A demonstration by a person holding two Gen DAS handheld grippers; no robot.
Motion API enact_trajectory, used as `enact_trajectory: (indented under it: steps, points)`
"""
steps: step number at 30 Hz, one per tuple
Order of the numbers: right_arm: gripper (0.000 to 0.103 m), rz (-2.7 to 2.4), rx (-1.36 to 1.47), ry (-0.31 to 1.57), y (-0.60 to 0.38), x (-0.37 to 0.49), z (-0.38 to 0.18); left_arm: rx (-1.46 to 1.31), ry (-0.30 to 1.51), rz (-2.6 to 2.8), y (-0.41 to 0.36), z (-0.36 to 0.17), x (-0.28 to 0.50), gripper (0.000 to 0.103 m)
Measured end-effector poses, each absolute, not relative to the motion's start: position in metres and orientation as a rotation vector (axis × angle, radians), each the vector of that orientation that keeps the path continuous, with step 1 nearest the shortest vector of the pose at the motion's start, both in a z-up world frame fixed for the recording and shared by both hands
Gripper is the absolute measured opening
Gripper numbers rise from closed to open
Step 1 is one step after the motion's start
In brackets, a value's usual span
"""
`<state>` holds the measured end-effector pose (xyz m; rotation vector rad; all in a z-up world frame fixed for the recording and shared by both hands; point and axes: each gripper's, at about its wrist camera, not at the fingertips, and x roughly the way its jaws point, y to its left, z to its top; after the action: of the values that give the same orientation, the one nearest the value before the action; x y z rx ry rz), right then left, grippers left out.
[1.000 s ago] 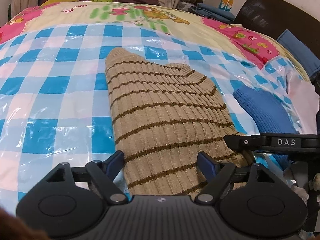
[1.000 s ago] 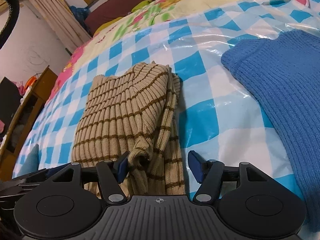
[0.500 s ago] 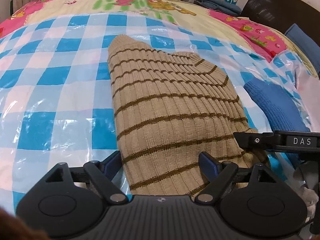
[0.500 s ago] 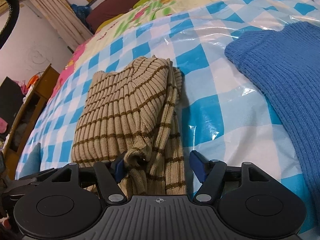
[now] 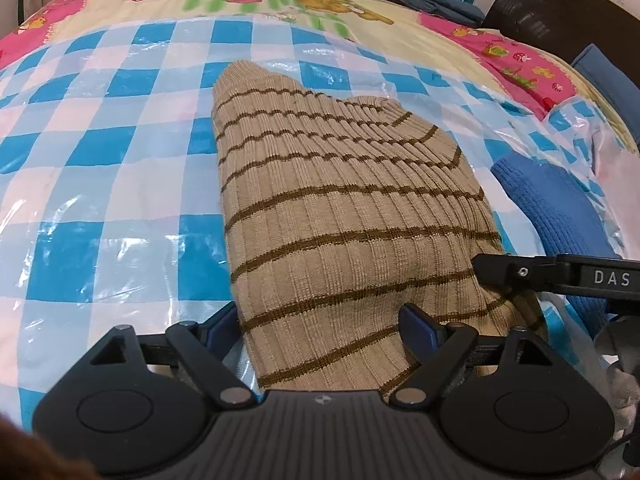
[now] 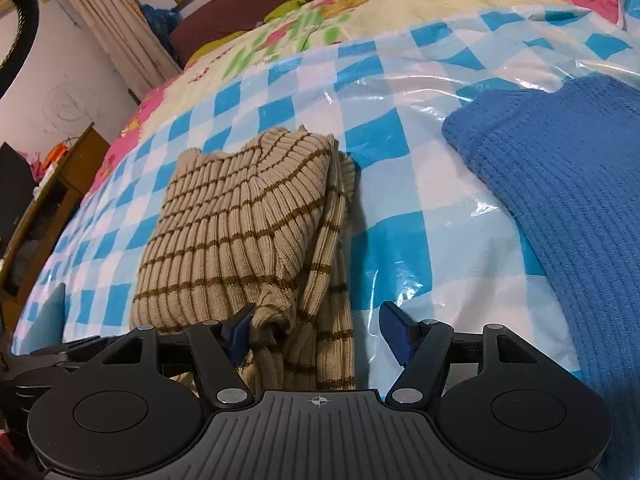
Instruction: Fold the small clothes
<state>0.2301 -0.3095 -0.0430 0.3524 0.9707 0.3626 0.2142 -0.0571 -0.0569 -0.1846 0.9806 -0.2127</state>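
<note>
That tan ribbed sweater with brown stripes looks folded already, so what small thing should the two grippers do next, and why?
Probably lift both away from it. The tan ribbed sweater with brown stripes lies folded on the blue-and-white checked plastic sheet. The left gripper and right gripper have just been opening; their jaws straddle its near edge without pinching.

**Striped Sweater Lay Between Spread Left Jaws**

The left gripper hung low over a beige ribbed sweater with brown stripes, folded on a blue-and-white checked plastic sheet. Its jaws had just been opening, and they stood wide with the sweater's near edge between the blue pads, not pinched. The right gripper, marked DAS, reached in from the right at the sweater's corner. A blue knit garment lay just beside the sweater.
</note>
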Motion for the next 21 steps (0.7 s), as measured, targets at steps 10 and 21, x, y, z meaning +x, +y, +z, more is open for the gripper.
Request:
enact_trajectory:
  steps: [10,21]
  points:
    - [0.067,0.386,0.394,0.992,-0.312,0.234,-0.047,-0.197,0.994,-0.237,-0.058,-0.061,0.219,0.097]
    - [0.067,0.399,0.421,0.994,-0.316,0.235,-0.05,-0.259,0.967,-0.251,-0.046,-0.06,0.216,0.085]
